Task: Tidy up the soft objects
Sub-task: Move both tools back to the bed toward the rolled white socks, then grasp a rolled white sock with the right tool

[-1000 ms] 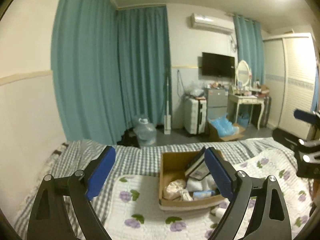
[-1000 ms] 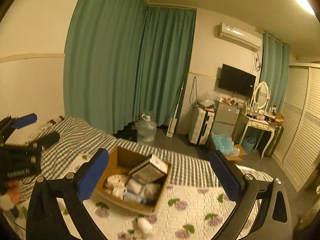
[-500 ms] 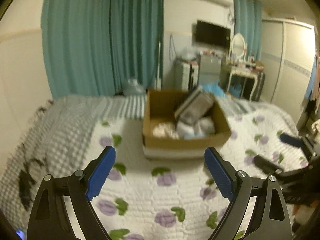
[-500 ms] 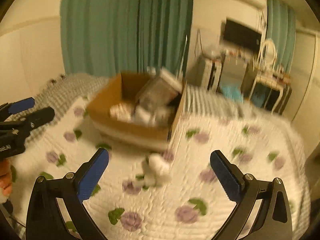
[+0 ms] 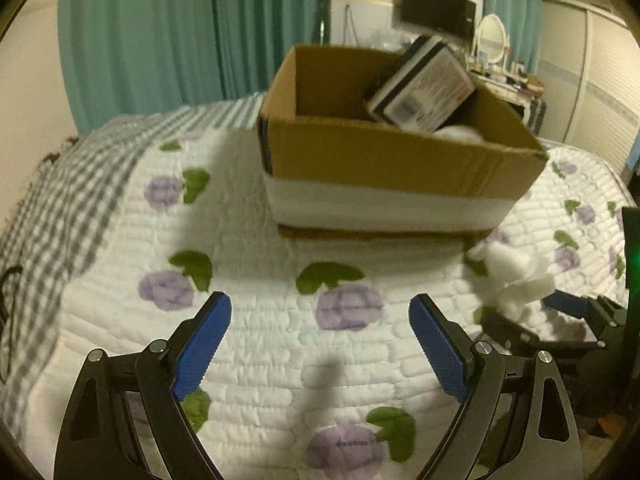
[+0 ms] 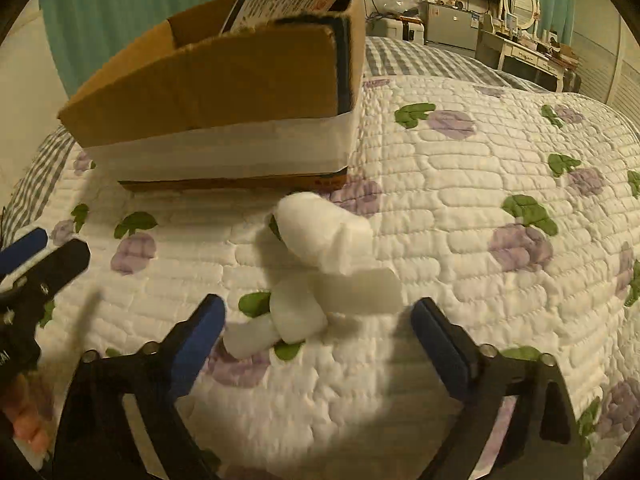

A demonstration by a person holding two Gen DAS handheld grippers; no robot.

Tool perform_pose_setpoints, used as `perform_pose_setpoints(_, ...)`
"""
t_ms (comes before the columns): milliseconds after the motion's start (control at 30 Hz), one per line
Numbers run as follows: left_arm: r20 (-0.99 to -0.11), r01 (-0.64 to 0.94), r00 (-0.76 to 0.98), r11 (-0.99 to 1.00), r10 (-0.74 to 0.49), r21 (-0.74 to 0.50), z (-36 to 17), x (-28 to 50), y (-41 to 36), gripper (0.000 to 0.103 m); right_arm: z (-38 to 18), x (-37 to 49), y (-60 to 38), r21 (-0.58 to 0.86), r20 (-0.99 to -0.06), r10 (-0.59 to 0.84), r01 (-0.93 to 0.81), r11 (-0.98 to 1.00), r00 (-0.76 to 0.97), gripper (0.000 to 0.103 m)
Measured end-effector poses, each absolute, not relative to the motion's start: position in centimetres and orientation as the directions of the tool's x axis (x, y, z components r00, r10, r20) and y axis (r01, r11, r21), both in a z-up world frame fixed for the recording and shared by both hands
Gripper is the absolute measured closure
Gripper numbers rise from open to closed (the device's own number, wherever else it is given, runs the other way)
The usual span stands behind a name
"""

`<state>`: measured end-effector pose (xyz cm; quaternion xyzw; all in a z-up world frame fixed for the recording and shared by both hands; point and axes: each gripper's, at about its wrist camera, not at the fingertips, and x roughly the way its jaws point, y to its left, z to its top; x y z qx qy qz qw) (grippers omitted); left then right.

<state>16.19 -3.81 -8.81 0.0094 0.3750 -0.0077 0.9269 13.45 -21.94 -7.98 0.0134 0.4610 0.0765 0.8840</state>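
A white soft toy (image 6: 320, 256) lies on the quilted bed just in front of a cardboard box (image 6: 224, 80). My right gripper (image 6: 318, 320) is open, low over the quilt, with the toy's lower end between its fingers. In the left wrist view the toy (image 5: 510, 276) lies at the right, with the right gripper's fingertips (image 5: 560, 304) beside it. My left gripper (image 5: 320, 332) is open and empty over the quilt, in front of the box (image 5: 384, 160). The box holds a dark packet (image 5: 424, 88) and white soft items.
The bed has a white quilt with purple flowers (image 5: 348, 308) and a grey checked blanket (image 5: 60, 208) at the left. Teal curtains (image 5: 160, 40), a television (image 5: 438, 8) and a dressing table (image 6: 532, 52) stand beyond the bed.
Both grippers have dropped towards the bed and come close to the box. The white toy now sits between the right gripper's open fingers. Both stay open.
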Motion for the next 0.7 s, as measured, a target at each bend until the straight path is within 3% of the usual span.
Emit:
perform_pose_setpoints(33,-0.701,0.02,0.713,1.0,-0.01,0.007,-9.2,16.4,-3.6,0.011,-8.1,13.6,-21.7,0.076,-0.813,0.137,-0.129,0.989,0.566,0.035)
perform_pose_setpoints(67,-0.707,0.017,0.707,1.0,-0.009,0.005,-9.6,16.6,-3.4,0.011,-8.1,13.7,-21.5,0.076,-0.813,0.142,-0.138,0.988,0.565,0.04)
perform_pose_setpoints(133,-0.711,0.017,0.703,1.0,-0.003,0.012,-10.0,16.7,-3.4,0.011,-8.1,13.5,-21.4,0.079,-0.811,0.153,-0.153,0.985,0.565,0.064)
perform_pose_setpoints(200,-0.71,0.02,0.704,1.0,-0.004,0.015,-10.0,16.5,-3.6,0.011,-8.0,13.1,-21.3,0.086,-0.809,0.17,-0.174,0.981,0.563,0.074)
perform_pose_setpoints(433,-0.702,0.054,0.711,0.998,-0.021,0.024,-9.0,14.7,-5.1,0.011,-5.5,10.0,-23.5,0.117,-0.781,0.208,-0.189,0.975,0.589,0.076)
perform_pose_setpoints(700,-0.72,0.108,0.69,0.994,-0.072,0.005,-7.1,14.1,-9.9,0.011,-0.5,10.4,-28.1,0.061,-0.736,0.189,-0.215,0.975,0.65,0.076)
